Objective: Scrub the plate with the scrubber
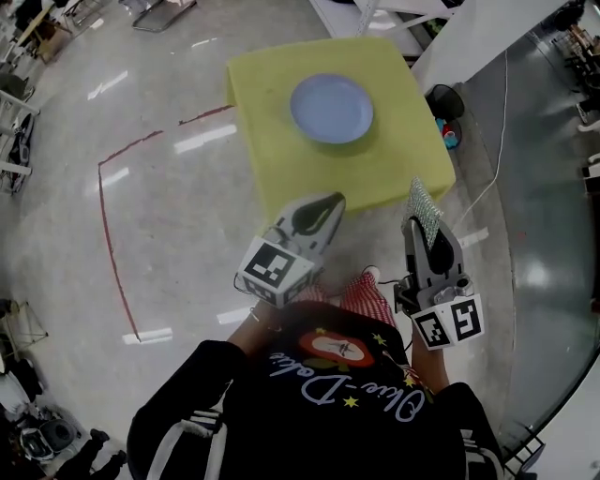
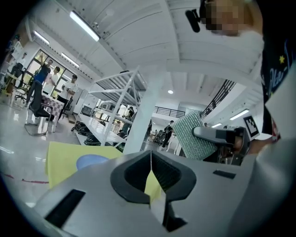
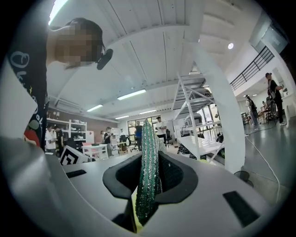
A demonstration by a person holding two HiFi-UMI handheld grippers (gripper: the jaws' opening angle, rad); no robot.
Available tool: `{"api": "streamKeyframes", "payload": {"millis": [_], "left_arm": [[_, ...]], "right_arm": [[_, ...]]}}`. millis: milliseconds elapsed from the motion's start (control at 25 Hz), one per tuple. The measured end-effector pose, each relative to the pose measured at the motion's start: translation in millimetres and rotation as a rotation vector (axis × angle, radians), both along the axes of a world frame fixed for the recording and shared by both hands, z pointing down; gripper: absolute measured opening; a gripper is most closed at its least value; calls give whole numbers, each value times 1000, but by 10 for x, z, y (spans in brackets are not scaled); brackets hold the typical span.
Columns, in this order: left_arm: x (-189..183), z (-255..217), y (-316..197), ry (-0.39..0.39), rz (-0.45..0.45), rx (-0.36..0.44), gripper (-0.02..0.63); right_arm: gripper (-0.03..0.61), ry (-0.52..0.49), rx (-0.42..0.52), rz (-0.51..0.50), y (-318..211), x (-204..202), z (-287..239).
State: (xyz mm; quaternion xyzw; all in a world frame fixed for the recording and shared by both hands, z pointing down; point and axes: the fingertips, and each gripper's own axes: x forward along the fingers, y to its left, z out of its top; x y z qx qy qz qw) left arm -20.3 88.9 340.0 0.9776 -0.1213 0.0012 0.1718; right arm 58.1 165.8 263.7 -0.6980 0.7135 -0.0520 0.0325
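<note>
A pale blue plate (image 1: 331, 109) lies on a small table under a yellow-green cloth (image 1: 375, 169); in the left gripper view the plate (image 2: 91, 161) shows low at the left. My left gripper (image 1: 330, 201) hangs short of the table's near edge, shut with nothing in it (image 2: 151, 172). My right gripper (image 1: 419, 214) is shut on a green glittery scrubber (image 1: 424, 210), which stands edge-on between the jaws (image 3: 148, 171). The scrubber (image 2: 194, 135) also shows flat-faced in the left gripper view. Both grippers are level and apart from the plate.
Red tape lines (image 1: 112, 187) mark the shiny floor left of the table. A white rack frame (image 1: 450, 28) stands behind and right of the table, with a cable (image 1: 497, 159) and a small dark bin (image 1: 444, 99) beside it. People and desks stand far off (image 2: 41, 88).
</note>
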Motion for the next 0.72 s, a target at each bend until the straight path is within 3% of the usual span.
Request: {"api": "streamKeyframes", "payload": {"millis": [280, 720], "left_arm": [[-182, 15, -130, -1, -32, 20, 8], [-315, 97, -480, -32, -134, 19, 8]], "right_arm": [[61, -7, 24, 15, -94, 0, -2], [61, -11, 49, -71, -539, 14, -3]]}}
